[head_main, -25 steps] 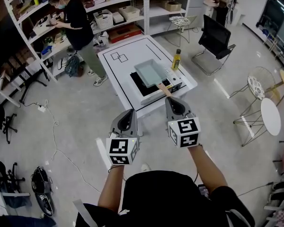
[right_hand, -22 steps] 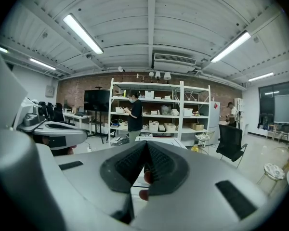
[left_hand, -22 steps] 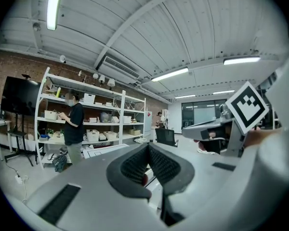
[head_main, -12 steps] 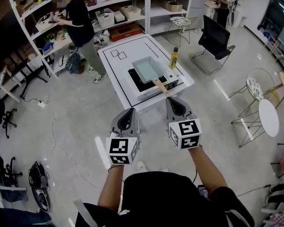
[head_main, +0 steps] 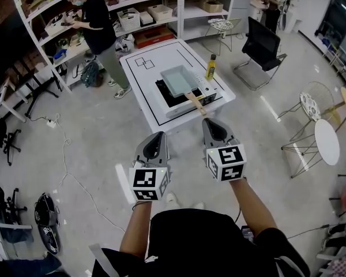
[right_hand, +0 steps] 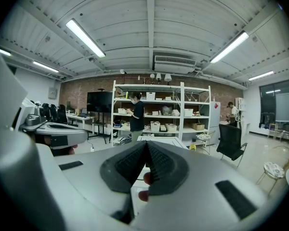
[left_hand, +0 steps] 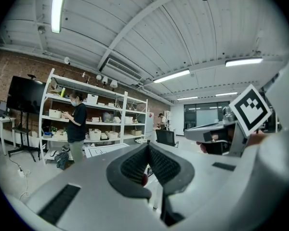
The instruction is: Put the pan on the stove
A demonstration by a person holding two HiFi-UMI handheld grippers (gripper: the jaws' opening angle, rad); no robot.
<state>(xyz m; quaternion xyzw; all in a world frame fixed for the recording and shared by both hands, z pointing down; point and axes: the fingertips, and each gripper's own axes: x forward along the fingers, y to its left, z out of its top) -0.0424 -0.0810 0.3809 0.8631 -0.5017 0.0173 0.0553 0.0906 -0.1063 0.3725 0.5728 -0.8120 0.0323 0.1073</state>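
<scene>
Hovering well apart from the pan (head_main: 178, 79), left claw (head_main: 160, 136) and right claw (head_main: 207, 123) are each pressed together (both empty).

Pale grey pan (head_main: 179, 79), white table (head_main: 143, 85) lined black, yellow bottle (head_main: 210, 68)

Pan (head_main: 179, 79) matt metal, wooden handle (head_main: 195, 103); floor (head_main: 92, 137) smooth, glossy; table (head_main: 167, 53) smooth white

Grey floor (head_main: 92, 143), white shelving (head_main: 176, 10) against brick wall (right_hand: 82, 88), black chair (head_main: 260, 39), round tables (head_main: 328, 142), ceiling strip lights (right_hand: 85, 37)
</scene>
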